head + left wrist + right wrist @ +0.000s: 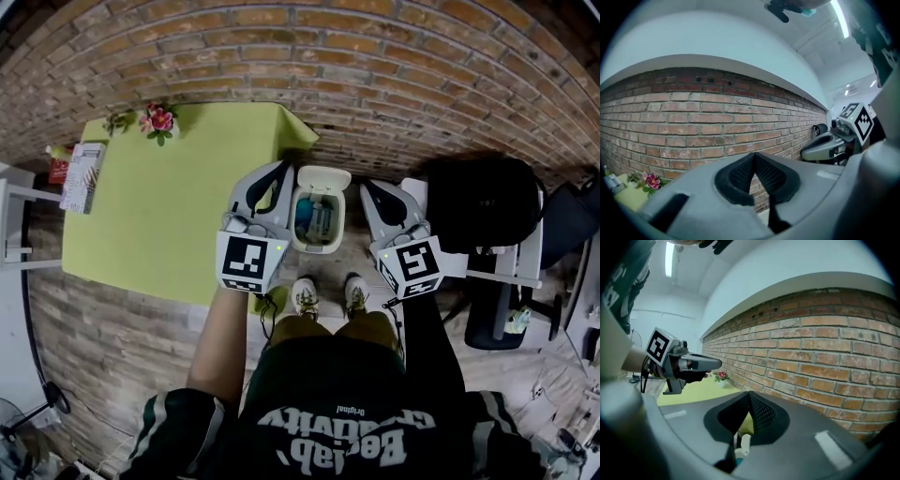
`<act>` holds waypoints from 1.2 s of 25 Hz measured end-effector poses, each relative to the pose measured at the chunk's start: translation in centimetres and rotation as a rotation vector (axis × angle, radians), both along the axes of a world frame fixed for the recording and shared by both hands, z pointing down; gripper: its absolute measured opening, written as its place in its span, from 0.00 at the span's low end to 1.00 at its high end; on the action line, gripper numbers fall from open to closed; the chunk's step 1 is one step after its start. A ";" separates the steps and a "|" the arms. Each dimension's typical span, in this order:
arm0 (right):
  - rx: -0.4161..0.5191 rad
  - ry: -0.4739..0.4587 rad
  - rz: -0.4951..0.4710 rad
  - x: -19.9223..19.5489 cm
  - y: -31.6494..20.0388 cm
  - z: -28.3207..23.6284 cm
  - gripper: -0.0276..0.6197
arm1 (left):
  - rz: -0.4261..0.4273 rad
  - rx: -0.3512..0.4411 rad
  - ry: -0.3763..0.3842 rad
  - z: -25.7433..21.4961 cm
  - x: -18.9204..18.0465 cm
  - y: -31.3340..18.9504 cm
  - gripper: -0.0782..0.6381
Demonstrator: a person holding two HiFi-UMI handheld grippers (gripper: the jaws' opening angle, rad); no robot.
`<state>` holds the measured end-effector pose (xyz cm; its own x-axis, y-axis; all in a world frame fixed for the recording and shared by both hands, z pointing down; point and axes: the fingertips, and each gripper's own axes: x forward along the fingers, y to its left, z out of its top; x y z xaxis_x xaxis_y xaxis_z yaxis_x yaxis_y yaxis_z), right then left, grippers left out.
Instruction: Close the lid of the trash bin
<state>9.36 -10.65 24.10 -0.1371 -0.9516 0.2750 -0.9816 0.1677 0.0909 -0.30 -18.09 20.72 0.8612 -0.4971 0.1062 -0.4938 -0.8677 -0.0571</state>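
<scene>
- The bin (318, 247) sits on the floor just ahead of the shoes (305, 296). Its lid (323, 177) is flipped up, on the side toward the brick wall (394, 75).
- The left tongs (279, 174) are just beside the bin's left edge and the right tongs (368, 186) are near its right. Both are pressed together at the tips, pinching nothing.
- It's tight on the left, where the green bench (159, 216) comes close to the bin. A black bag (483, 202) sits off to the right.
- There's something teal-ish inside the bin, can't tell what. The right gripper view only catches a white-and-teal sliver under the pads.
- The left tongs cover part of the bin's left wall.
- The flowers (157, 119) are at the bench's far end, well apart.
</scene>
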 end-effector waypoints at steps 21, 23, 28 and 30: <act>-0.092 -0.080 -0.284 7.2 -7.6 5.1 0.04 | -0.361 -0.031 -0.035 3.2 3.9 -2.8 0.12; -0.123 -0.124 -0.291 7.9 -7.9 6.0 0.04 | -0.393 -0.041 -0.037 3.6 4.1 -2.5 0.12; -0.143 -0.170 -0.346 8.6 -8.1 6.9 0.04 | -0.455 -0.061 -0.034 4.4 4.5 -1.8 0.12; -0.139 -0.173 -0.368 8.6 -8.1 7.1 0.04 | -0.469 -0.060 -0.038 4.5 4.7 -1.5 0.12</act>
<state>17.99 -18.74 31.18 -0.5160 -0.7862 0.3402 -0.8529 0.5085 -0.1184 4.44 -19.62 25.25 0.5401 -0.8234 0.1738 -0.8316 -0.5539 -0.0398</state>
